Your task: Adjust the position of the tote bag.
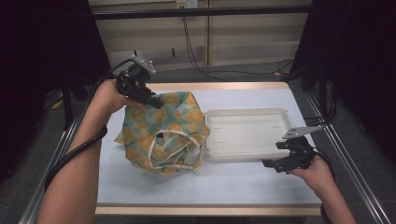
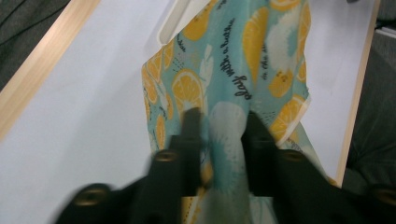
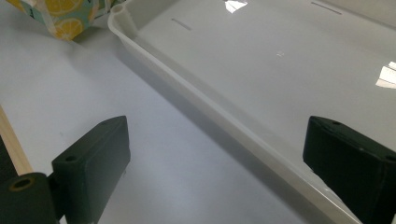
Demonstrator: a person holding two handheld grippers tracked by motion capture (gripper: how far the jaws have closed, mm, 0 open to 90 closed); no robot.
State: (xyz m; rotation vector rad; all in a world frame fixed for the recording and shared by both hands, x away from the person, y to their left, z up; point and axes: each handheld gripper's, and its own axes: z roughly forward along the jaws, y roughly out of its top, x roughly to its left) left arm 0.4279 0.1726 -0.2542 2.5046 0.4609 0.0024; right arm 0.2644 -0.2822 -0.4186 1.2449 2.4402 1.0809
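A teal cloth bag printed with orange slices (image 1: 161, 130) stands bunched up on the table's left half, its pale handles drooping toward the front. My left gripper (image 1: 156, 101) is at the bag's top back corner. In the left gripper view the bag's cloth (image 2: 243, 60) runs between the two black jaws of the left gripper (image 2: 222, 116), which stand apart and do not pinch it. My right gripper (image 1: 273, 163) is open at the near right corner of the white tray (image 1: 243, 133). In the right gripper view, the right gripper (image 3: 217, 126) has one jaw on either side of the tray's rim (image 3: 219, 116).
The tray is empty and lies right of the bag, touching it. A corner of the bag (image 3: 60, 16) shows past the tray's end. Bare table surface (image 1: 210, 186) lies in front of both. The wooden table edge (image 1: 205, 210) runs along the front.
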